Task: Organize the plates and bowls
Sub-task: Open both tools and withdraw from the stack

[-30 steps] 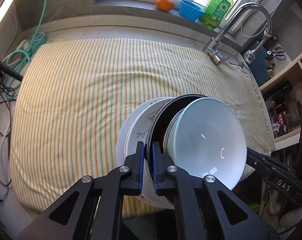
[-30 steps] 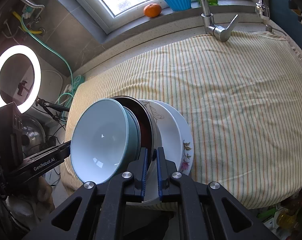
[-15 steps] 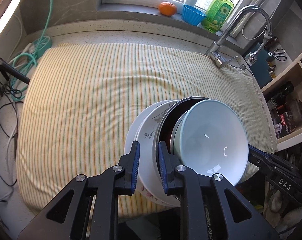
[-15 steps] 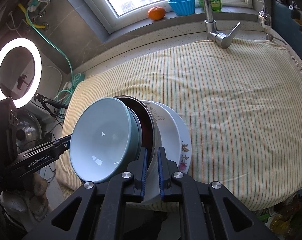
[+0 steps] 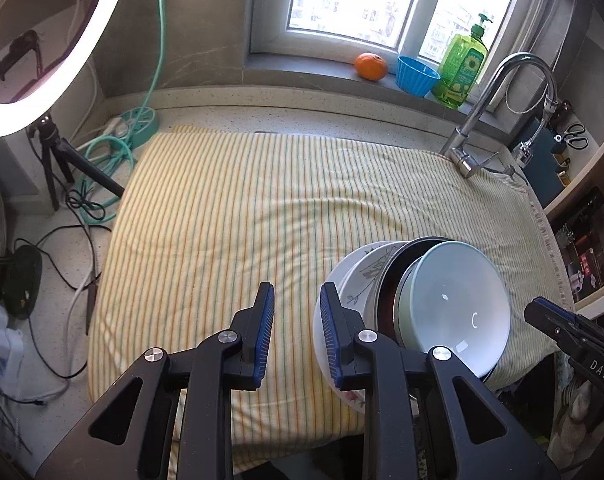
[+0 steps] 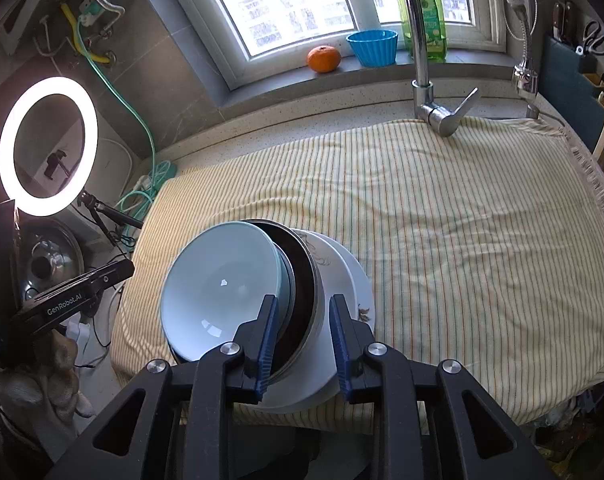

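A stack of dishes rests on the striped cloth (image 5: pixel 230 216) near its front edge. A pale blue bowl (image 5: pixel 453 300) (image 6: pixel 222 288) lies on top, in a dark bowl with a steel outside (image 6: pixel 307 280), on white floral plates (image 5: pixel 357 280) (image 6: pixel 351 276). My left gripper (image 5: pixel 296 320) hangs just left of the stack; its jaws are opening, with only cloth between them. My right gripper (image 6: pixel 303 336) straddles the dark bowl's near rim. Its jaws are opening and the pads stand apart from the rim. Each view shows the other gripper's tip at the stack's far side.
A faucet (image 5: pixel 497 92) stands at the cloth's far right corner. An orange (image 5: pixel 370 66), a blue cup (image 5: pixel 417 76) and a green soap bottle (image 5: pixel 463 68) line the windowsill. At the left are a ring light (image 6: pixel 48 148), its tripod and cables; shelves (image 5: pixel 589 200) at the right.
Both grippers were shut on the stack's rim and have opened and let go. Both have lifted and drawn back; the left one now sits left of the stack.
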Demonstrator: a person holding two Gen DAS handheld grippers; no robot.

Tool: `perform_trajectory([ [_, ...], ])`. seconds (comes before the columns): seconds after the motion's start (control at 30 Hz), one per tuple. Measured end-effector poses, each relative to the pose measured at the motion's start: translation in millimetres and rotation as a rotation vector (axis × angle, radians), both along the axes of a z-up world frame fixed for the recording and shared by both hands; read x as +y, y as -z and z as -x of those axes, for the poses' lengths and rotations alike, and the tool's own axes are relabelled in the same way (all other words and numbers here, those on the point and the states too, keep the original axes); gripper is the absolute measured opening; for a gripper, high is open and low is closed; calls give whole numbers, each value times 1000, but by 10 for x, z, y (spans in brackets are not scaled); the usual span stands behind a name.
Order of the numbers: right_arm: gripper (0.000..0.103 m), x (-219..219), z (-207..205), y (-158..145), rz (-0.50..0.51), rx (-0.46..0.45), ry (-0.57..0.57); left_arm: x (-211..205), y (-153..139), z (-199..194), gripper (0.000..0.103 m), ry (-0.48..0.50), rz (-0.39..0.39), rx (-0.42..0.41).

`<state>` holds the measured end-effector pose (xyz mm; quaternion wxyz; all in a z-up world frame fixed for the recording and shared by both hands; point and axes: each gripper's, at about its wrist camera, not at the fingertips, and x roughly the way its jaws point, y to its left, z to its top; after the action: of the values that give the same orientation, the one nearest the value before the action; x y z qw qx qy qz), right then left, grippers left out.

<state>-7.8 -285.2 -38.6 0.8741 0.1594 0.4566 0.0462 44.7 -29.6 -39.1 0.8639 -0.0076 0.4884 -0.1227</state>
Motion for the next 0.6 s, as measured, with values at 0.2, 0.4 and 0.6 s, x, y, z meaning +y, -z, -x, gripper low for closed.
perform_trajectory([
  [0.2,31,98,155,-141,67,-68,16,-27,-151,226,32,38,-11,-47],
  [0.4,43,130,265,-127,85,-92,3,-197,-243,514,55,62,-25,-113],
  [0.6,49,137,394,-161,125,-122,-51,-291,-337,746,68,15,-14,-147],
])
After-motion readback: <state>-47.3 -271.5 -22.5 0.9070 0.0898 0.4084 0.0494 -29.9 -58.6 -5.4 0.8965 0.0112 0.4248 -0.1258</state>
